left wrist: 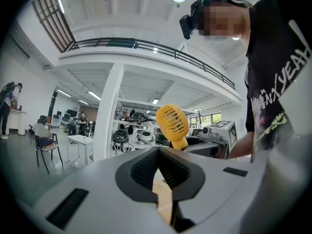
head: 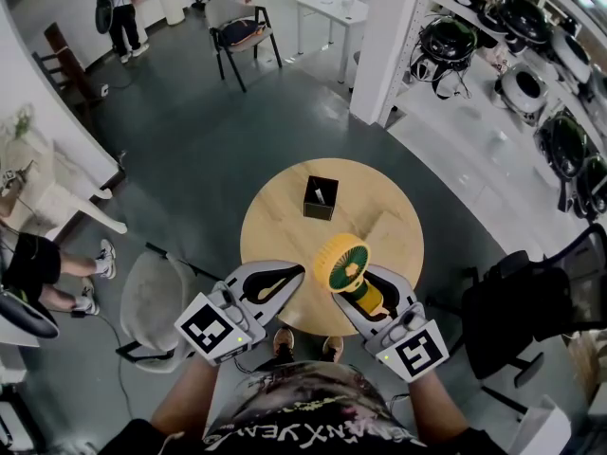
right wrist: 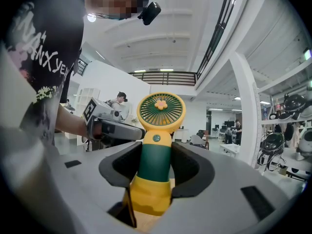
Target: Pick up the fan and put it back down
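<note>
The fan (head: 343, 263) has a round yellow grille head, a green handle and a yellow base. It stands upright over the near edge of the round wooden table (head: 275, 216). My right gripper (head: 353, 282) is shut on its green handle (right wrist: 153, 162), with the jaws closed on both sides. I cannot tell whether the base touches the tabletop. My left gripper (head: 289, 275) is just left of the fan, level and shut on nothing. The left gripper view shows the fan's head (left wrist: 172, 123) beyond its meeting fingertips (left wrist: 157, 151).
A small black open box (head: 321, 197) sits at the table's middle. A grey chair (head: 156, 301) stands left of the table and a black office chair (head: 531, 301) right of it. A white pillar (head: 389, 45) and shelves of round headsets (head: 531, 74) lie beyond.
</note>
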`<state>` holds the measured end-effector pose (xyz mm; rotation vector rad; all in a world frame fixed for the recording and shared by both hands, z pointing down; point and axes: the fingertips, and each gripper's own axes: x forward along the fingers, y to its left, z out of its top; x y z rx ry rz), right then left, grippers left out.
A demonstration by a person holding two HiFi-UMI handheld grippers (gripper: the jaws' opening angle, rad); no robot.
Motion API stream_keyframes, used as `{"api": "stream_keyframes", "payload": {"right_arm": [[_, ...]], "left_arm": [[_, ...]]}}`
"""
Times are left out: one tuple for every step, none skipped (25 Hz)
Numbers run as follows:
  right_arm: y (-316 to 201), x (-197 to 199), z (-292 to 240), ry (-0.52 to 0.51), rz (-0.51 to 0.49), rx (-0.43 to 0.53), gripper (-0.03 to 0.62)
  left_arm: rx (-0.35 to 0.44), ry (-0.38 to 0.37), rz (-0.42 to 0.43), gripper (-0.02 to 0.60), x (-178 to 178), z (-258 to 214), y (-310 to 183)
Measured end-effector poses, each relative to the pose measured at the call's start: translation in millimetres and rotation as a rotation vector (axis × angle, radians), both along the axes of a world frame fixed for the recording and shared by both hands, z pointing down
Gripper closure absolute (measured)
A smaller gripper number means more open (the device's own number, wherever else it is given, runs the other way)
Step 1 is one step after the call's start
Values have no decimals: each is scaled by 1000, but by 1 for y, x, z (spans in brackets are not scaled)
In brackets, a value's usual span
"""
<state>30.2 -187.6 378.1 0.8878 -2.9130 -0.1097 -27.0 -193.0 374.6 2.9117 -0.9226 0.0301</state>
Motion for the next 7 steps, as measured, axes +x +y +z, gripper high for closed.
{"api": "stream_keyframes", "payload": {"right_arm": [[0, 0, 0, 2, 0, 0, 408], [0, 0, 1, 3, 0, 1, 408], [0, 0, 1, 2, 1, 1, 408], [0, 0, 1, 1, 2, 1, 408], [0, 0, 1, 0, 2, 1, 408], [0, 0, 1, -2, 3, 2, 408], [0, 0, 1, -3, 3, 2, 408]], "left_arm": [[0, 1, 0, 569, 0, 0, 0], [0, 2, -1, 569, 0, 0, 0], [0, 2, -1, 569, 0, 0, 0], [0, 1, -1, 569, 0, 0, 0], [-1, 1, -1, 569, 0, 1, 0], [-1, 1, -2, 569, 0, 1, 0], [-2, 1, -2, 569, 0, 1, 0]]}}
